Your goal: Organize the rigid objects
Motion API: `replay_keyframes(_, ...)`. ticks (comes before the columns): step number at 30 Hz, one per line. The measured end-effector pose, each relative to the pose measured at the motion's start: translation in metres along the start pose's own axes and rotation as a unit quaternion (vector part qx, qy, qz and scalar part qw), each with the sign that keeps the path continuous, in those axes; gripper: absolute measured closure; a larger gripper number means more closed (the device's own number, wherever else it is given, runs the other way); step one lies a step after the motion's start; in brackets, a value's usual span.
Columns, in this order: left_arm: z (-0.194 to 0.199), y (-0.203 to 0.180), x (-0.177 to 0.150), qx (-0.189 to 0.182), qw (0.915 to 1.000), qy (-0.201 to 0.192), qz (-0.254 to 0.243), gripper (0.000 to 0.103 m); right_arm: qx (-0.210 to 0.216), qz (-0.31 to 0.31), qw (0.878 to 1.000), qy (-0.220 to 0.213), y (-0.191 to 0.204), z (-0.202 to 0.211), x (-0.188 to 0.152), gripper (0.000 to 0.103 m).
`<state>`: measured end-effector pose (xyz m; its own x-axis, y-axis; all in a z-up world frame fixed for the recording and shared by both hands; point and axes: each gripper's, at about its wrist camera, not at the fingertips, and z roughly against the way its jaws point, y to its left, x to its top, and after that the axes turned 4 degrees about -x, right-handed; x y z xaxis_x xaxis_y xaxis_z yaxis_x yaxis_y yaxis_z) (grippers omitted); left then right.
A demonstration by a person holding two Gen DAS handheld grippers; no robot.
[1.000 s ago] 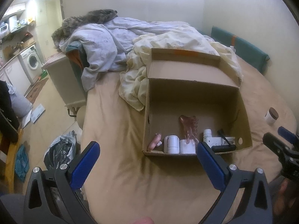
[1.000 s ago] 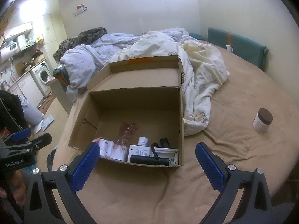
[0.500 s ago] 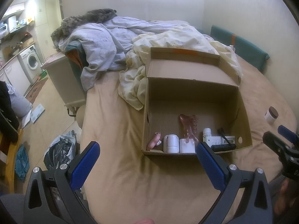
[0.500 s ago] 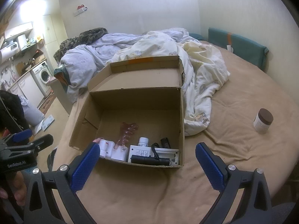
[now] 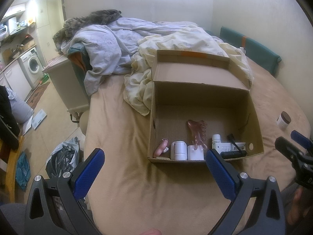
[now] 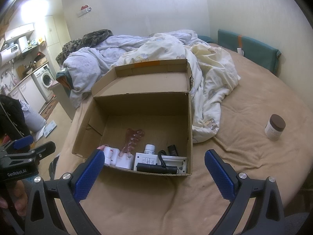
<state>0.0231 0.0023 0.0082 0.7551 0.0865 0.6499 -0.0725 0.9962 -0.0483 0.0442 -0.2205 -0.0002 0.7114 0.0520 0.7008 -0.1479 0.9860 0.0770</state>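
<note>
An open cardboard box (image 5: pixel 252 105) (image 6: pixel 189 121) sits on the tan bed. Along its near wall lie a pink hair claw (image 5: pixel 197 133) (image 6: pixel 134 137), white bottles (image 5: pixel 179 149) (image 6: pixel 149 148), a white case (image 6: pixel 144 159) and a black flashlight (image 5: pixel 232 153) (image 6: pixel 156 168). A white jar with a brown lid (image 5: pixel 283 119) (image 6: pixel 274 127) stands alone on the bed right of the box. My left gripper (image 5: pixel 154 164) is open and empty, in front of the box. My right gripper (image 6: pixel 154 166) is open and empty, near the box's front right corner.
Crumpled duvets (image 5: pixel 172 45) (image 6: pixel 211 82) lie behind and beside the box. A green cushion (image 6: pixel 248 47) leans on the right wall. The bed's left edge drops to the floor with a black bag (image 5: pixel 62 156) and a washing machine (image 5: pixel 32 66).
Both grippers have drifted slightly; the box sits marginally further in the views. Nothing was taken hold of or let go.
</note>
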Motion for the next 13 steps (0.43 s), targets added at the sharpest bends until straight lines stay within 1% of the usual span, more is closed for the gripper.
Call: replay_keyframes(13, 0.0007, -0.0051, -0.0009, -0.013, 0.9999, 0.001, -0.009, 0.0, -0.003, 0.001, 1.0, 0.0, 0.0001, 0.0009, -0.0001, 0.0)
